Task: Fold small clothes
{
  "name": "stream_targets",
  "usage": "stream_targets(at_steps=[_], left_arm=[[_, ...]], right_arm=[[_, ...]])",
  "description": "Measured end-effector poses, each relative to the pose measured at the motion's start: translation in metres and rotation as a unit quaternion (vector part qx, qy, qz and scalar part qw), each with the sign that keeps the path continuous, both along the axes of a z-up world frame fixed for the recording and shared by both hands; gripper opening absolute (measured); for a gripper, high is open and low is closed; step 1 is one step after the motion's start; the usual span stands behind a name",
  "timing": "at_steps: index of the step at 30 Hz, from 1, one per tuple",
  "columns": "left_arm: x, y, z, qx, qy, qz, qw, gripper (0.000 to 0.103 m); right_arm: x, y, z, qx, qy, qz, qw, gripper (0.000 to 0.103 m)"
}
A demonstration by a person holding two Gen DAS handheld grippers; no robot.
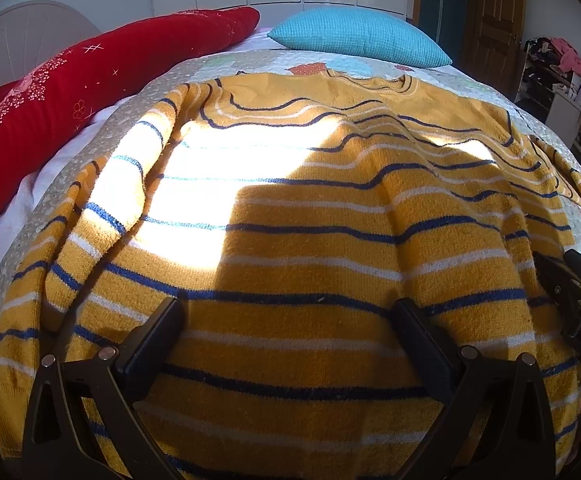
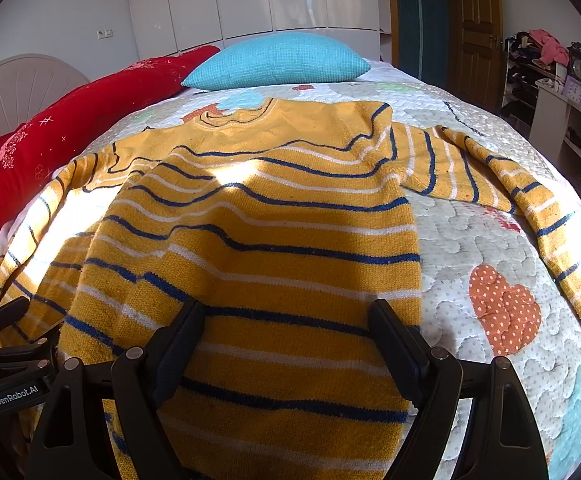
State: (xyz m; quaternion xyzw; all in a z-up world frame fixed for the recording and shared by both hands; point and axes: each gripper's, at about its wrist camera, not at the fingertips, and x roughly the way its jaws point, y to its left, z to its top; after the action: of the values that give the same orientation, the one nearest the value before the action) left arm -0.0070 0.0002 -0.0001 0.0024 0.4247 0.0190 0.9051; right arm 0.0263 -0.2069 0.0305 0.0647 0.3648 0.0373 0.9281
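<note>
Where sunlight falls across the bed (image 2: 470,240), a quilted coverlet with orange dotted hearts and pale blue patches carries everything. Bed headboard at far left, white wardrobe doors behind, wooden door at right.

Mustard-yellow knit sweater (image 1: 310,248) lies spread flat on the coverlet, hem nearest the cameras, neckline at the far end. Thin navy stripes paired with white ones run across body and sleeves. Fabric rumpled near the shoulders; stripes wave there. Bright sun patch on its left half. In the right wrist view, right sleeve (image 2: 502,184) stretches out sideways, then bends down toward the bed edge; left sleeve lies along the body's left side.

Long red cushion (image 1: 70,92) with white snowflake print along the left edge. Turquoise pillow (image 2: 278,62) beyond the neckline, well apart from the sweater.

Left tool (image 1: 290,320): fingers spread wide, above the hem, gripping nothing. Right tool (image 2: 288,320): likewise wide, over the hem's right part, holding nothing. Each tool shows at the edge of the other's view.
</note>
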Motion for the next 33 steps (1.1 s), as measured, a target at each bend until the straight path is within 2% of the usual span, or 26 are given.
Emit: stream_targets(at_steps=[11, 15, 19, 24, 26, 28, 29, 30, 33], left_arm=[[-0.006, -0.001, 0.002, 0.004, -0.010, 0.006, 0.9999, 0.103], [-0.011, 0.001, 0.006, 0.009, -0.006, 0.013, 0.9999, 0.103], [-0.035, 0.011, 0.017, -0.017, 0.001, 0.027, 0.9995, 0.103], [-0.070, 0.023, 0.045, -0.030, -0.008, 0.032, 0.9990, 0.103], [-0.081, 0.026, 0.058, -0.032, -0.016, 0.030, 0.9989, 0.103], [-0.090, 0.029, 0.071, -0.039, -0.028, 0.025, 0.9986, 0.103], [-0.095, 0.030, 0.078, -0.041, -0.034, 0.024, 0.9983, 0.103], [-0.099, 0.031, 0.082, -0.043, -0.038, 0.022, 0.9981, 0.103], [-0.102, 0.033, 0.088, -0.050, -0.047, 0.015, 0.9975, 0.103]], right_arm=[[-0.001, 0.001, 0.000, 0.000, 0.001, 0.000, 1.000, 0.088], [0.005, -0.006, 0.001, 0.011, 0.020, 0.012, 1.000, 0.094], [0.014, -0.008, 0.001, 0.029, 0.047, 0.041, 0.998, 0.103], [0.015, -0.004, 0.000, 0.018, 0.048, 0.045, 0.998, 0.103], [0.011, -0.006, 0.005, 0.023, 0.047, 0.050, 0.997, 0.100], [-0.004, -0.019, 0.017, 0.045, 0.032, 0.056, 0.997, 0.086], [-0.016, -0.028, 0.023, 0.048, 0.016, 0.056, 0.997, 0.085], [-0.029, -0.039, 0.029, 0.032, 0.002, 0.045, 0.998, 0.085], [-0.062, -0.080, 0.037, -0.056, -0.023, -0.016, 0.998, 0.085]])
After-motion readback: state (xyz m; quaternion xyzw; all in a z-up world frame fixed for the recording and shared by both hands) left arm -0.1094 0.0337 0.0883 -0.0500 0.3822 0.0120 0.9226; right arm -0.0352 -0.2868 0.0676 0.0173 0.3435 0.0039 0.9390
